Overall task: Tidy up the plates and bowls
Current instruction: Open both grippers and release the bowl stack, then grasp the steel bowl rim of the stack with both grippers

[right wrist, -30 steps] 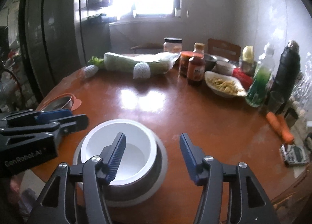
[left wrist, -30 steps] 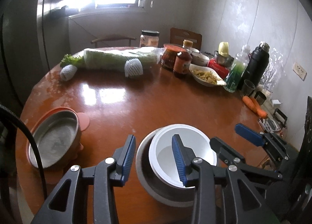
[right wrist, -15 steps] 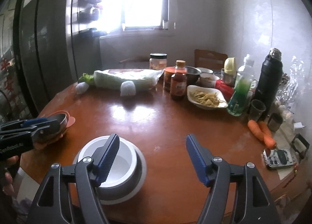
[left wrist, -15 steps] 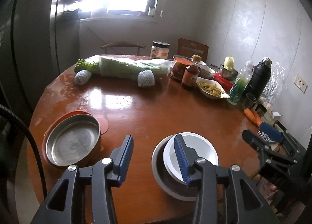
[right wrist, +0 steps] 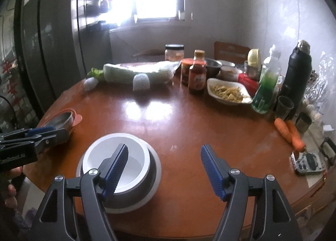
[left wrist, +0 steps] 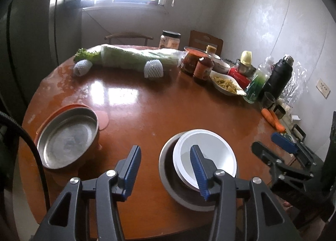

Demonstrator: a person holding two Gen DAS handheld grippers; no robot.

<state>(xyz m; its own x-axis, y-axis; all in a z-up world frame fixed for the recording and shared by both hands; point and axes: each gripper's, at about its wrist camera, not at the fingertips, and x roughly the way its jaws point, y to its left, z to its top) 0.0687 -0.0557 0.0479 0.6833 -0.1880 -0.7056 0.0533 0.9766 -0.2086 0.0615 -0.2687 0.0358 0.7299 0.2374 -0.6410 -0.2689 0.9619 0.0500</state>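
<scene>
A white bowl (left wrist: 210, 148) sits nested in a grey metal bowl (left wrist: 166, 165) near the front edge of the round wooden table (left wrist: 147, 102). My left gripper (left wrist: 164, 169) hovers just in front of this stack. Its jaws are opening, with nothing gripped between them. To the left stands a metal dish in an orange holder (left wrist: 67, 138). In the right wrist view, my right gripper (right wrist: 164, 167) is open above the table beside the white bowl (right wrist: 138, 161) and grey bowl (right wrist: 155, 175), holding nothing. The left gripper (right wrist: 54, 133) shows at that view's left, near the metal dish (right wrist: 63, 118).
Along the far and right side of the table are a wrapped cabbage (left wrist: 134, 58), jars and a sauce bottle (left wrist: 203, 67), a dish of food (left wrist: 226, 84), a green bottle (left wrist: 257, 85), a black flask (left wrist: 277, 77) and carrots (left wrist: 273, 119). A chair (left wrist: 205, 40) stands behind.
Both grippers have drawn back from the stacked bowls, which now look smaller and farther off. Both pairs of jaws stand wider than before.
</scene>
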